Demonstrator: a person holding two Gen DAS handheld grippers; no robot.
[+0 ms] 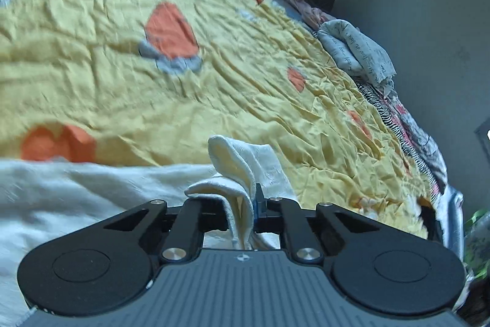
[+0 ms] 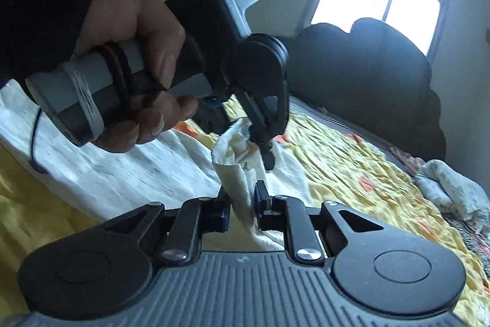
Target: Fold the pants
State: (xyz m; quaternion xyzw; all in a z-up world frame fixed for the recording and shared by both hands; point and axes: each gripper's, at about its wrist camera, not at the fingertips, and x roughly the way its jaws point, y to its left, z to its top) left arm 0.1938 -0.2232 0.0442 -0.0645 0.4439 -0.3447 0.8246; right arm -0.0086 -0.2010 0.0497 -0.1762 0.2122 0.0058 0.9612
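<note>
Both tools, left (image 1: 242, 204) and right (image 2: 242, 201), gripped pants (image 1: 76, 198) edge over bed (image 1: 214, 100); advisable to keep tension even.

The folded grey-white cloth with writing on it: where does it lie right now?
The printed cloth lies at the yellow bedsheet's far right edge in the left wrist view, by the wall, above a striped garment.

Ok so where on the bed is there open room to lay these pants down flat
The widest free patch is the yellow bedspread between the white pants and the crumpled clothes along the wall-side edge. Crowded: that clothes pile, and near both claws, left claw and right claw, each pinching pants fabric close together.
</note>
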